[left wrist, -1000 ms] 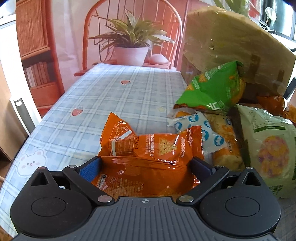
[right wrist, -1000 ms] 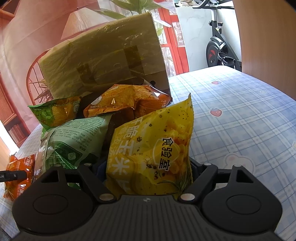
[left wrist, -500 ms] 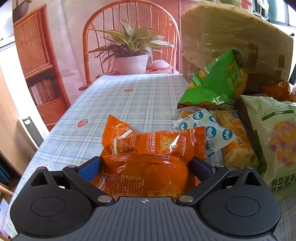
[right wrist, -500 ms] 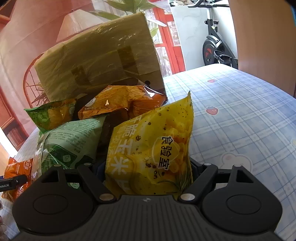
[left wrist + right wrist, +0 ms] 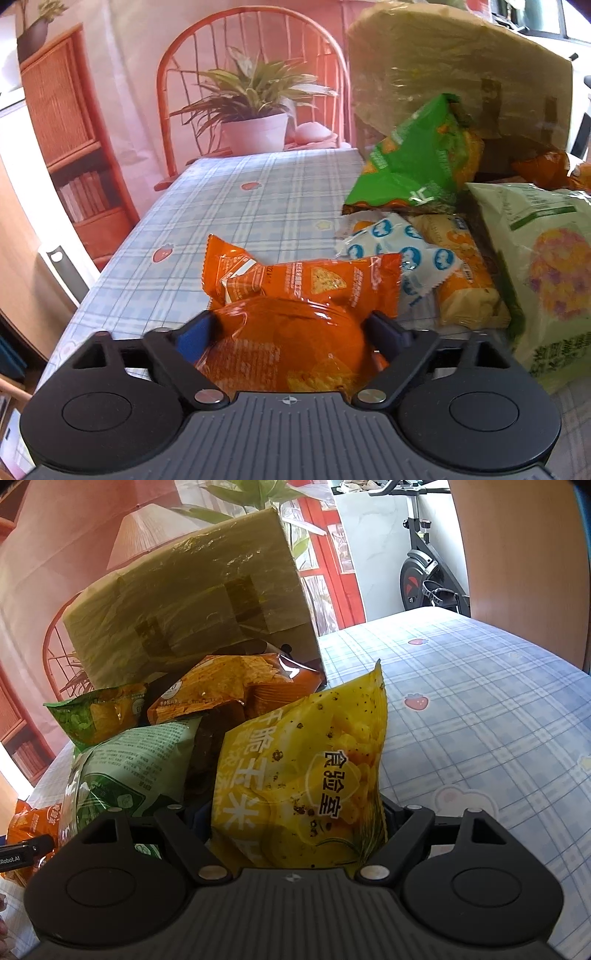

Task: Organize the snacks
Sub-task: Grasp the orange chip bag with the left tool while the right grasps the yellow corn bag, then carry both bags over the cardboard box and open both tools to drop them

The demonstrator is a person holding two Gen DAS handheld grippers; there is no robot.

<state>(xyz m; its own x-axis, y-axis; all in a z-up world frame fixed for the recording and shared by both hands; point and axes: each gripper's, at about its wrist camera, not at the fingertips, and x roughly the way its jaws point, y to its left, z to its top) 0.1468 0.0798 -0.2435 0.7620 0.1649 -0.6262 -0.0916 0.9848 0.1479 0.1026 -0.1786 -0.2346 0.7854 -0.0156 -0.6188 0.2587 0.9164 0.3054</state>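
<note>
My left gripper (image 5: pixel 291 328) is shut on an orange snack bag (image 5: pixel 295 332) and holds it above the checked tablecloth (image 5: pixel 258 199). My right gripper (image 5: pixel 295 812) is shut on a yellow corn snack bag (image 5: pixel 306 775), held upright. A taped cardboard box (image 5: pixel 192 602) lies on its side with its opening toward me; it also shows in the left wrist view (image 5: pixel 443 62). Snack bags spill from it: a green bag (image 5: pixel 417 162), a pale green bag (image 5: pixel 546 266), a white-and-blue packet (image 5: pixel 406 258), and an orange chip bag (image 5: pixel 236 690).
A potted plant (image 5: pixel 255 122) stands on a red chair (image 5: pixel 251 48) beyond the table's far end. A bookshelf (image 5: pixel 70 147) stands at left. An exercise bike (image 5: pixel 424 568) stands past the table's right side. The tablecloth (image 5: pixel 480 720) stretches right of the box.
My left gripper has lifted the orange bag and tilted, so the table and box sit lower and closer in view. My right gripper keeps the yellow bag, barely moved.
</note>
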